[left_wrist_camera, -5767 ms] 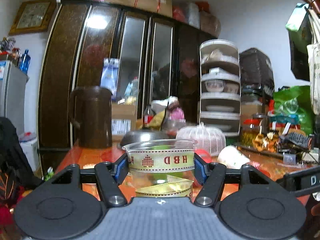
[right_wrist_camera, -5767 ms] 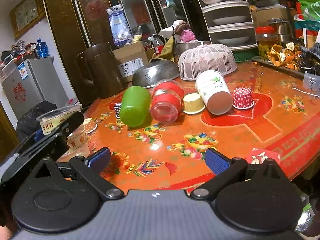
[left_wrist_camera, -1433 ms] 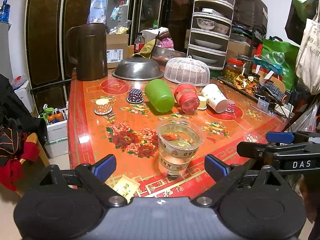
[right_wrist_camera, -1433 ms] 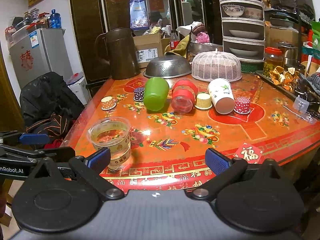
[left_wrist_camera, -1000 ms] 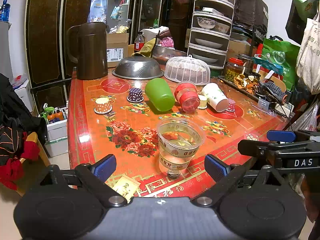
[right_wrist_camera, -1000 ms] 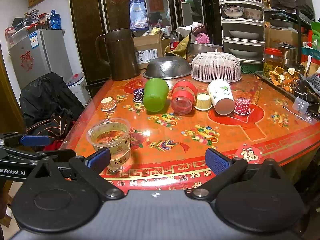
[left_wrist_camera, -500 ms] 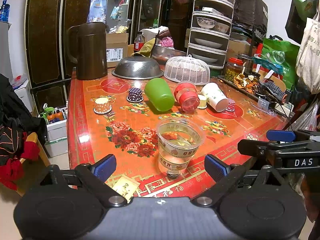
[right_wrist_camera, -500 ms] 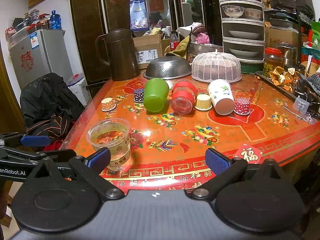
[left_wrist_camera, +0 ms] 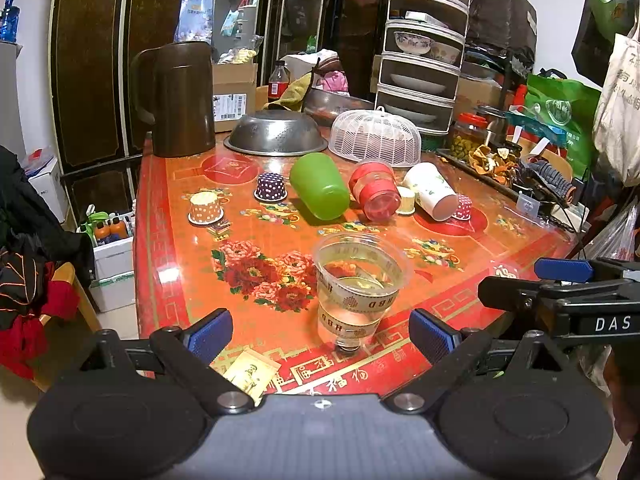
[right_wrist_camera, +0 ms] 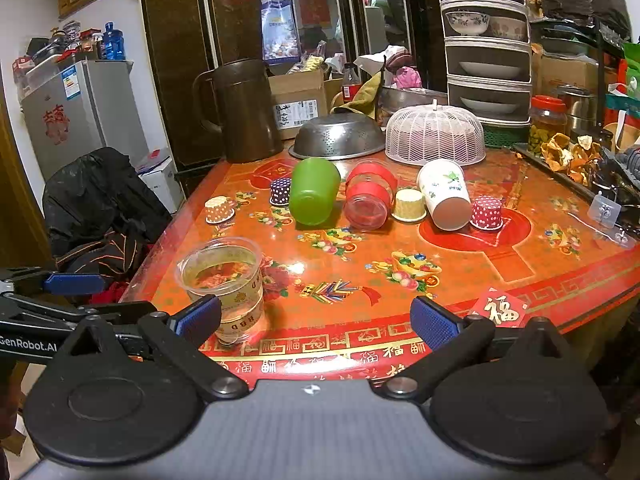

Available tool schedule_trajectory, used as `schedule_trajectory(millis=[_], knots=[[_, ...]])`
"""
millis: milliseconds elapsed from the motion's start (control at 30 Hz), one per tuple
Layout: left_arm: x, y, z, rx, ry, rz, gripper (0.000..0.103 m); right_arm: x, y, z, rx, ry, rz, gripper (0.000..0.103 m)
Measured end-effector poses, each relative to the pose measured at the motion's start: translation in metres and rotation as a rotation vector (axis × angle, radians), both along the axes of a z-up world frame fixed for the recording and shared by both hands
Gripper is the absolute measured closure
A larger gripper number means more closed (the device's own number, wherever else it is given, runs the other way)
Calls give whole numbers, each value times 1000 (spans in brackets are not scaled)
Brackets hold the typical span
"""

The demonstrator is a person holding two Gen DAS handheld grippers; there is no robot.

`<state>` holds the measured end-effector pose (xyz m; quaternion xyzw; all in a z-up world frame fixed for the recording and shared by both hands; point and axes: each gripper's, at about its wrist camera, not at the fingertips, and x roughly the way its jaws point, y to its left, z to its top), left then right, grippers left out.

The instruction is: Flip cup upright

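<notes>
A clear plastic cup with an HBD ribbon (left_wrist_camera: 358,288) stands upright near the front edge of the red table (left_wrist_camera: 180,272); it also shows in the right wrist view (right_wrist_camera: 224,284). My left gripper (left_wrist_camera: 320,332) is open and empty, just in front of it, jaws wide apart. My right gripper (right_wrist_camera: 316,318) is open and empty at the table's front edge, right of the cup. A green cup (left_wrist_camera: 320,186), a red-banded clear cup (left_wrist_camera: 374,190) and a white paper cup (left_wrist_camera: 430,190) lie on their sides mid-table.
Small paper cupcake cups (left_wrist_camera: 205,208) sit upside down around the lying cups. A brown jug (left_wrist_camera: 180,98), a steel colander (left_wrist_camera: 276,132) and a white mesh food cover (left_wrist_camera: 374,136) stand at the back. A tray of clutter (left_wrist_camera: 516,172) lines the right edge.
In the oldest frames my left gripper held the clear cup up off the table; since then it has let go and the cup stands on the table. Nothing has moved in the last second.
</notes>
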<state>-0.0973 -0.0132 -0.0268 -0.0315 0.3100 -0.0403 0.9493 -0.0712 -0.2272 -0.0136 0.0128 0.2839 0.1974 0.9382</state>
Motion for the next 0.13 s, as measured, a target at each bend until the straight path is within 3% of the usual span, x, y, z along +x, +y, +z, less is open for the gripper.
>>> schedule_trajectory(millis=[133], knots=[[-1,1,0,9,-10,17,6,0,0,-1,4,2,2,1]])
